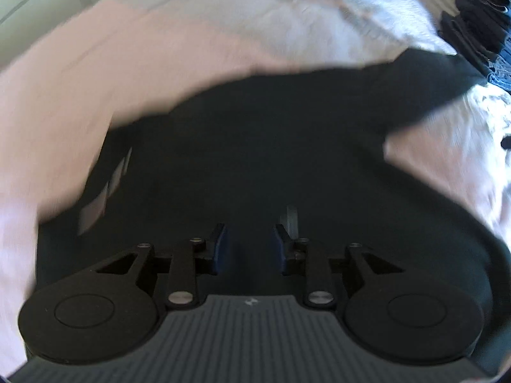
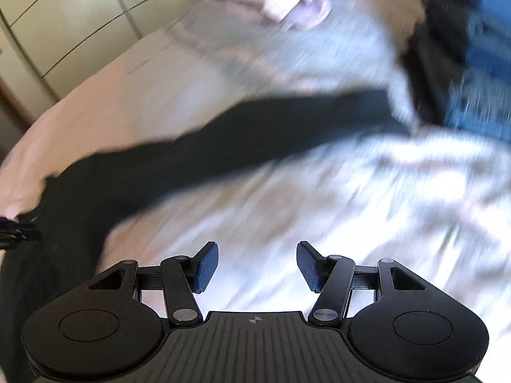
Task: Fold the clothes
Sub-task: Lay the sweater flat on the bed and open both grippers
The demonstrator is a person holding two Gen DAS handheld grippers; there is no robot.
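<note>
A black garment point(image 1: 255, 143) lies spread on the bed, blurred by motion. It fills the middle of the left wrist view, and one sleeve point(image 1: 424, 86) reaches to the upper right. My left gripper point(image 1: 250, 245) hangs just over the garment's body with a narrow gap between its blue pads point(image 1: 222, 245), and I see nothing pinched between them. In the right wrist view the same sleeve point(image 2: 287, 121) runs across the pale bedcover. My right gripper point(image 2: 257, 265) stands open above the bare cover, to the right of the garment's body point(image 2: 64, 207).
A pile of dark and blue clothes point(image 2: 463, 48) sits at the upper right and shows also as a dark pile point(image 1: 472, 16). Pink clothes point(image 2: 293, 0) lie at the far end of the bed. Cream drawer fronts point(image 2: 64, 32) stand beyond the bed's left edge.
</note>
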